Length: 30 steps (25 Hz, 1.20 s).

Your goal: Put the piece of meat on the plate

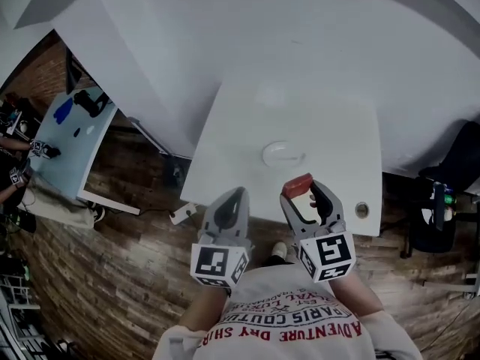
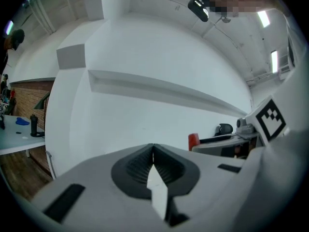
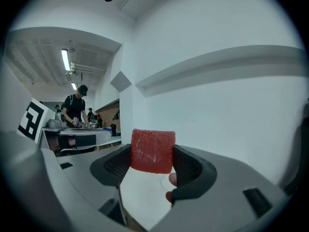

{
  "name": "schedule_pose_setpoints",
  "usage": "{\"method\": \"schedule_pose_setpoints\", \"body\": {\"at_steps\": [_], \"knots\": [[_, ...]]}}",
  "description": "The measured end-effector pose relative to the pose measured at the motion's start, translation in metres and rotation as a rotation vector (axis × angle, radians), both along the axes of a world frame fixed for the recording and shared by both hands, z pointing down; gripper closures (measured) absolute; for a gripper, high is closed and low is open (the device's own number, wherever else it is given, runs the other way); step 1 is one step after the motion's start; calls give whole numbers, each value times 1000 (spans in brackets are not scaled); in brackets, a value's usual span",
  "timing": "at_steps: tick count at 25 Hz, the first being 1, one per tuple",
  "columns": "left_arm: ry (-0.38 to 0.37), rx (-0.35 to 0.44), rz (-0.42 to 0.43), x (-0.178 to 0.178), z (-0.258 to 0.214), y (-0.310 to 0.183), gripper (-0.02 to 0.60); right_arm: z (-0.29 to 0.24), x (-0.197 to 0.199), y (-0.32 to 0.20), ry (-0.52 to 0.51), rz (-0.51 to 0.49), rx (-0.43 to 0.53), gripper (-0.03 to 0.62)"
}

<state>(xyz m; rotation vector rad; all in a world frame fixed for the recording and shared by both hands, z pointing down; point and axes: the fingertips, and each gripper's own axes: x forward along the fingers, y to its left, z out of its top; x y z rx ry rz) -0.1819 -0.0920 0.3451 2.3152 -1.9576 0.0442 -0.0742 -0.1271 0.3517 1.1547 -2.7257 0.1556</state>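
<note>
A red, rough-surfaced piece of meat (image 3: 152,150) is clamped between the jaws of my right gripper (image 3: 152,158), held up over the near edge of the white table (image 1: 330,126). From the head view the meat (image 1: 297,185) sits at the tip of the right gripper (image 1: 300,192). The small white plate (image 1: 283,154) lies on the table just beyond it. My left gripper (image 1: 231,199) hangs at the table's near edge with its jaws pressed together and nothing between them (image 2: 152,151). The meat (image 2: 193,140) also shows at the right of the left gripper view.
A small round fitting (image 1: 362,210) sits near the table's front right corner. Wooden floor surrounds the table. A second table (image 1: 67,145) with dark items stands at the left, where a person (image 3: 75,108) works. A dark chair (image 1: 450,193) is at the right.
</note>
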Motion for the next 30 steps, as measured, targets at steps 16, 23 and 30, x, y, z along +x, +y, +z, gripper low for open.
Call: {"method": "schedule_pose_setpoints", "body": {"at_steps": [16, 23, 30], "knots": [[26, -125, 130, 1, 46, -143, 574, 52, 18, -129, 60, 155, -152, 315], [18, -214, 263, -9, 84, -189, 574, 88, -6, -164, 105, 256, -261, 315], [11, -355, 326, -27, 148, -212, 574, 166, -25, -186, 211, 305, -441, 315]]}}
